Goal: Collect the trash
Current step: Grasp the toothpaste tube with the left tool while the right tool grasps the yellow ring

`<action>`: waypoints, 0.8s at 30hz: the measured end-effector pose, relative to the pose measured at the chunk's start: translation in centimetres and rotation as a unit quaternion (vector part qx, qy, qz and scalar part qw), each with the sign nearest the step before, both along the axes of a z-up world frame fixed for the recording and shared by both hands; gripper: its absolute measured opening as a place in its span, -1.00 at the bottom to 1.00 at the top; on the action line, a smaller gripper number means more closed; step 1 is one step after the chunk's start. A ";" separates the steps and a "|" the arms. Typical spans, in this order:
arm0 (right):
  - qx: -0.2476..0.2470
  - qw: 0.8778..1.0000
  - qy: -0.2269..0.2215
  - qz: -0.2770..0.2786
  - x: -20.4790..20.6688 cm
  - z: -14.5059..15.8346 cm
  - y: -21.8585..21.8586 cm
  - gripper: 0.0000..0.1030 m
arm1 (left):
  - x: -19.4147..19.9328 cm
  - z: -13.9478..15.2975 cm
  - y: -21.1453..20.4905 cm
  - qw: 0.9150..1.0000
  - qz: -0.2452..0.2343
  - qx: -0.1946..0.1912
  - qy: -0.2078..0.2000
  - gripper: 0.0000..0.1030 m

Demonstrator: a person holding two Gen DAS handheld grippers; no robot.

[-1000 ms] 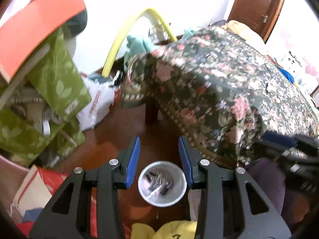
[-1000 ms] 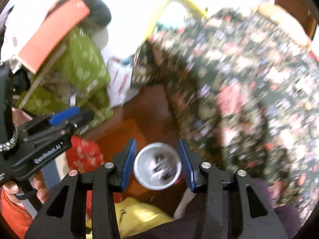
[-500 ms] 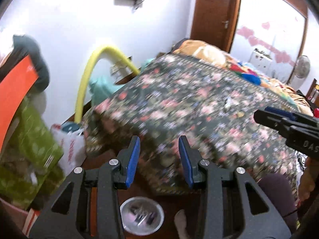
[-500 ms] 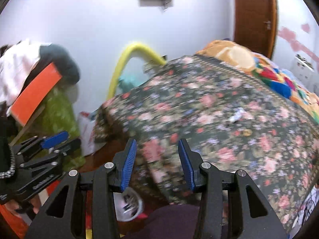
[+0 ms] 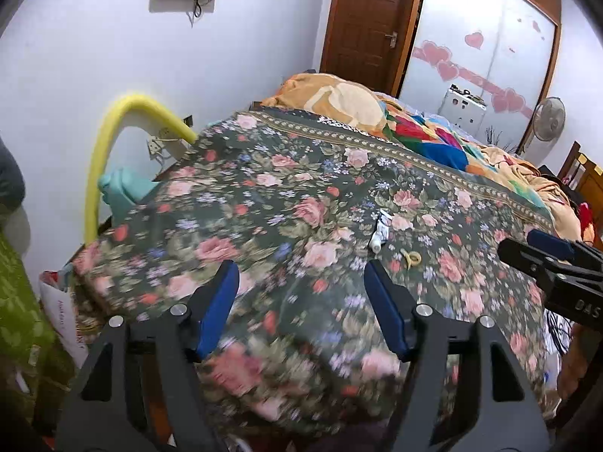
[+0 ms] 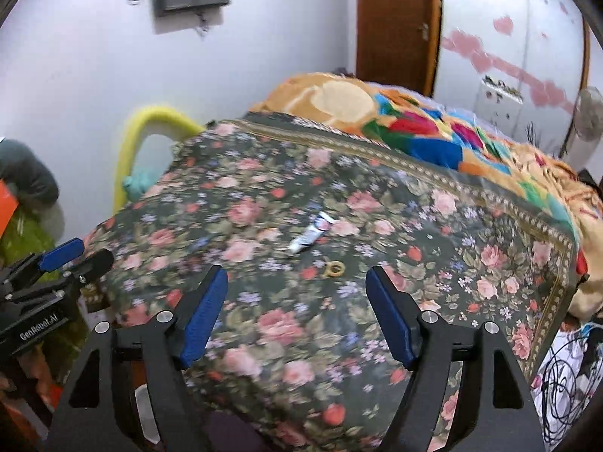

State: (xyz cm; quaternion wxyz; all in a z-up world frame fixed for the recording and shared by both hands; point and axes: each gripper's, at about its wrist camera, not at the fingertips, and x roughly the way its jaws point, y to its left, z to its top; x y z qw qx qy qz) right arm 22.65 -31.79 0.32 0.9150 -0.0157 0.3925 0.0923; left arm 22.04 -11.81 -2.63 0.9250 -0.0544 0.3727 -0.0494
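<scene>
A small white squeezed tube [image 5: 380, 230] lies on the dark floral bedspread [image 5: 264, 203], with a small yellow ring-shaped scrap [image 5: 410, 257] just beside it. Both show in the right wrist view too: the tube [image 6: 311, 233] and the scrap [image 6: 334, 268]. My left gripper [image 5: 301, 282] is open and empty, held above the near part of the bed, short of the tube. My right gripper [image 6: 297, 288] is open and empty, with the scrap just beyond its fingertips. Each gripper shows at the edge of the other's view.
A colourful blanket [image 5: 422, 132] lies at the far end of the bed. A yellow foam tube [image 5: 109, 135] arches at the bed's left by the white wall. Green bags [image 5: 15, 301] stand at the left. Cables [image 6: 565, 376] lie at the lower right.
Both grippers have lifted from over the white cup of scraps on the floor and now look across the bed top. The cup has dropped out of view. Both jaws stay open.
</scene>
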 end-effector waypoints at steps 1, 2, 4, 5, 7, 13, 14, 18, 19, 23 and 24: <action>0.001 1.000 0.007 -0.001 0.7 -0.3 -0.4 0.41 | 0.9 -0.5 -0.5 1.000 -0.003 0.000 0.009 0.32; 0.002 1.000 0.017 -0.001 1.5 -0.8 -0.7 0.41 | 1.8 -1.1 -0.9 1.000 -0.005 -0.001 0.017 0.32; 0.008 0.999 0.037 0.002 3.3 -2.0 -1.4 0.41 | 3.5 -2.3 -1.7 0.999 -0.011 -0.013 0.032 0.32; 0.012 0.999 0.047 -0.001 4.2 -2.6 -1.7 0.41 | 4.4 -3.0 -2.1 0.999 -0.012 -0.021 0.040 0.32; 0.026 0.998 0.065 -0.006 5.9 -3.9 -2.5 0.41 | 6.3 -4.4 -3.0 0.998 -0.017 -0.028 0.060 0.32; 0.036 0.994 0.099 -0.027 9.3 -7.5 -4.5 0.41 | 11.0 -8.3 -6.9 0.993 -0.063 -0.018 0.098 0.32; 0.033 0.994 0.103 -0.030 9.7 -8.1 -4.9 0.41 | 11.6 -8.9 -7.7 0.992 -0.072 -0.013 0.102 0.32; 0.031 0.992 0.120 -0.035 10.7 -9.7 -6.4 0.41 | 14.3 -11.3 -10.6 0.989 -0.097 0.007 0.109 0.31; 0.034 0.991 0.122 -0.035 10.9 -10.0 -6.8 0.41 | 14.8 -11.8 -11.0 0.989 -0.101 0.013 0.111 0.31; 0.025 0.991 0.127 -0.042 10.7 -11.0 -8.5 0.41 | 16.5 -13.6 -12.3 0.987 -0.107 0.029 0.117 -0.06; 0.026 0.990 0.131 -0.039 10.4 -11.3 -8.8 0.41 | 16.7 -13.8 -12.4 0.987 -0.108 0.031 0.118 -0.13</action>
